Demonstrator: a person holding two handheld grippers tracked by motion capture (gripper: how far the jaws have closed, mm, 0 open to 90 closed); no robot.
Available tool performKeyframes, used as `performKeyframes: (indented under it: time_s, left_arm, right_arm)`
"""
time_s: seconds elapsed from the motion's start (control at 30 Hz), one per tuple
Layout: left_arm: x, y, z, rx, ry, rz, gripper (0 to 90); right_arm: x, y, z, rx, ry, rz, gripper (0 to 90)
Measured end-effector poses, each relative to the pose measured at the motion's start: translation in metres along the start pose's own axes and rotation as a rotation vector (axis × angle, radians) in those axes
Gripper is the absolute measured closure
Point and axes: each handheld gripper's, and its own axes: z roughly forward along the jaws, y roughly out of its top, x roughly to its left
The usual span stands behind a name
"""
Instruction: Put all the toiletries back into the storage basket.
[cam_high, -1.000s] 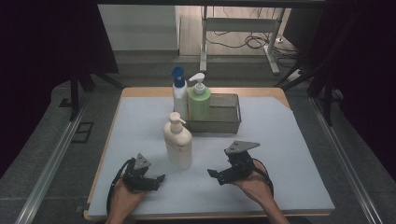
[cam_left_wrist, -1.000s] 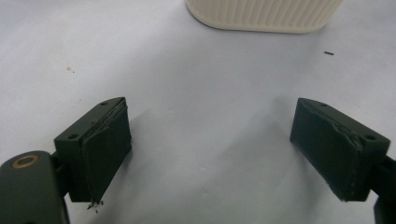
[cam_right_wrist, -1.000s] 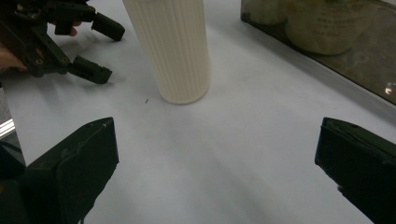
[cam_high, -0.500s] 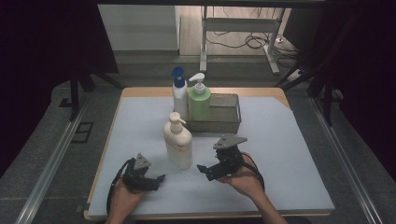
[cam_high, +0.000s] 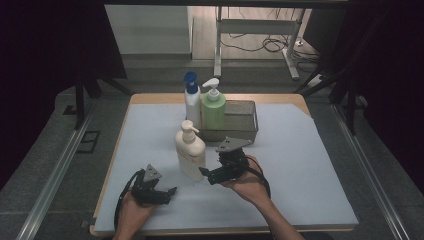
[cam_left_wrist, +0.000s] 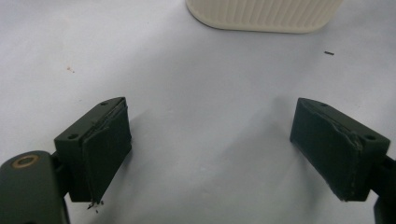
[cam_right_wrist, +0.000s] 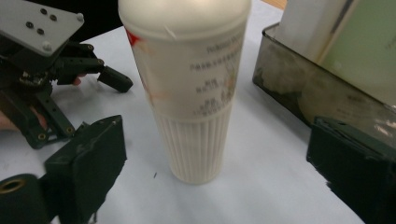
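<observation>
A cream pump bottle (cam_high: 190, 154) stands upright on the pale mat, in front of a grey tray (cam_high: 240, 131). My right gripper (cam_high: 205, 173) is just to the right of the bottle and points at its lower half. In the right gripper view the bottle's ribbed base (cam_right_wrist: 194, 149) stands just ahead of the open right gripper (cam_right_wrist: 219, 140); its jaws have just been closing a little, and the pads touch nothing. My left gripper (cam_high: 169, 192) rests on the mat at the bottle's near left. It stands open (cam_left_wrist: 212, 144) over bare mat, with the bottle's base (cam_left_wrist: 264, 16) farther ahead.
A white bottle with a blue cap (cam_high: 191, 102) and a green pump bottle (cam_high: 213, 107) stand at the tray's left end; the tray's dark wall (cam_right_wrist: 280, 77) lies right of the cream bottle. The mat (cam_high: 300, 165) ends at a wooden table edge (cam_high: 150, 98).
My right gripper has moved left across the mat toward the cream bottle and risen slightly. The left gripper and the bottles have stayed put.
</observation>
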Motion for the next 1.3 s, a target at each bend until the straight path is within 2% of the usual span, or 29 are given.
performKeyframes:
  time_s: [0.3,0.83,1.03,1.3]
  left_arm:
    - [0.000,0.000,0.000,-0.001,0.002,0.002,12.2]
    - [0.000,0.000,0.000,0.000,0.002,0.002,12.3]
    - [0.000,0.000,0.000,0.000,0.002,0.002,12.3]
    - [0.000,0.000,0.000,-0.001,0.002,0.002,12.3]
  right_arm:
    - [0.007,0.014,0.015,-0.029,-0.008,-0.013,12.1]
    - [0.015,0.026,0.045,-0.018,-0.035,-0.037,20.9]
    - [0.016,0.028,0.048,-0.037,-0.034,-0.037,33.7]
    - [0.016,0.029,0.046,-0.028,-0.015,-0.028,36.1]
